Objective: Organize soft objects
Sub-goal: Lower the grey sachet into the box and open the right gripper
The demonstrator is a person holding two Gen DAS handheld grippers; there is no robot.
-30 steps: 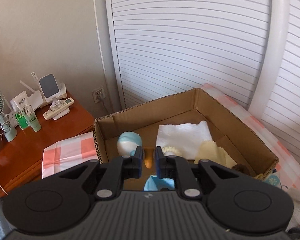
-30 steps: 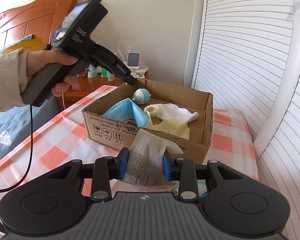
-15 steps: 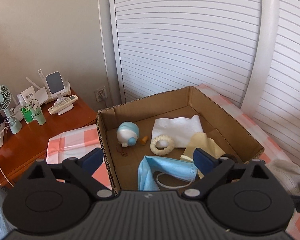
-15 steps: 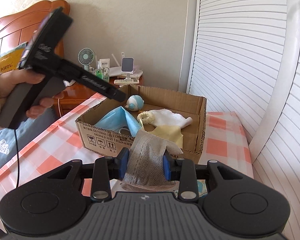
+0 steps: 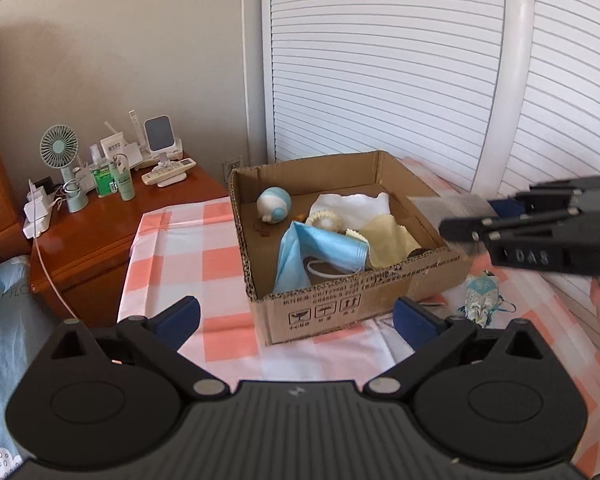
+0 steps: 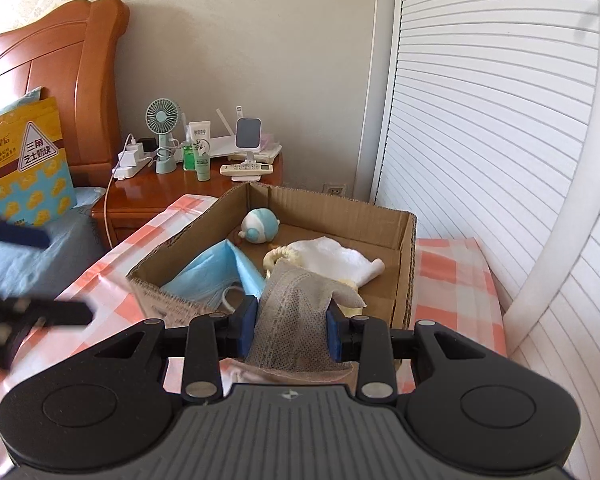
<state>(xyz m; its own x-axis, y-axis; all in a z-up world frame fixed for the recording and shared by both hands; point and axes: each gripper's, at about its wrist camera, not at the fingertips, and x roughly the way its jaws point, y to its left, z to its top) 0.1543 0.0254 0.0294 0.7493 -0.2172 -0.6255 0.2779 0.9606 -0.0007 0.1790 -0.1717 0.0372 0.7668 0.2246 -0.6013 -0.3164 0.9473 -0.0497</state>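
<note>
Gripping a grey mesh cloth (image 6: pixel 290 324), the right gripper (image 6: pixel 292 330) has both blue pads (image 6: pixel 249 326) pressed into the fabric, which bunches between them and sags below. The cloth hangs just above the near wall of the cardboard box (image 6: pixel 406 276), not yet inside. Left gripper (image 5: pixel 296 320): fingers spread wide, nothing between them, held back from the box's near wall over the checked tablecloth (image 5: pixel 180 248). Box contents: blue face mask (image 5: pixel 320 252) propped against the near-left corner, yellow cloth (image 5: pixel 388 240) toward the right wall, white cloth (image 5: pixel 352 206) at the far side, a knitted ring (image 5: pixel 326 220) beside it, a blue-and-white ball (image 5: pixel 274 205) at the far-left corner. Judgement: the step in hand is depositing the grey cloth. To do it well, carry it forward until the whole hanging length is past the near wall, then lower over the yellow cloth, where floor space looks freest, and only then part the fingers; releasing early risks a tail draping over the rim. Keep the left gripper out of the path. A small patterned pouch (image 5: pixel 478 296) lies on the tablecloth just off the box's near-right corner, likely the next item.
</note>
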